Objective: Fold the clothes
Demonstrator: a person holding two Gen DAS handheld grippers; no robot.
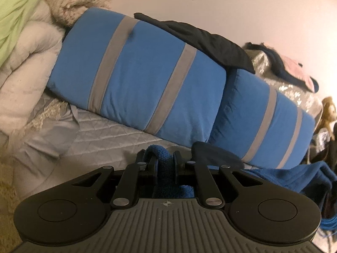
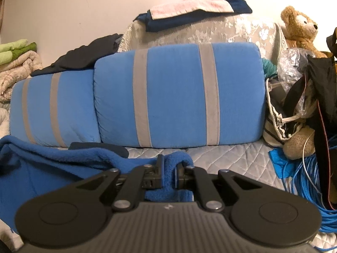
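Observation:
A blue fleece garment (image 2: 48, 166) is held between both grippers over a grey quilted bed cover (image 2: 231, 158). My right gripper (image 2: 169, 171) is shut on a bunched fold of the blue fleece, which spreads away to the left of that view. In the left wrist view my left gripper (image 1: 165, 165) is shut on another rolled edge of the blue fleece garment (image 1: 294, 177), whose body trails off to the right. A dark navy piece of cloth (image 1: 214, 154) shows just beyond the left fingers.
Two blue cushions with grey stripes (image 2: 179, 97) (image 1: 139, 69) lean along the wall behind the bed cover. A black garment (image 1: 202, 40) lies on top of them. Folded towels (image 2: 189, 8), a teddy bear (image 2: 299, 25), bags and blue cable (image 2: 305, 181) crowd the right. Blankets (image 1: 25, 67) pile at left.

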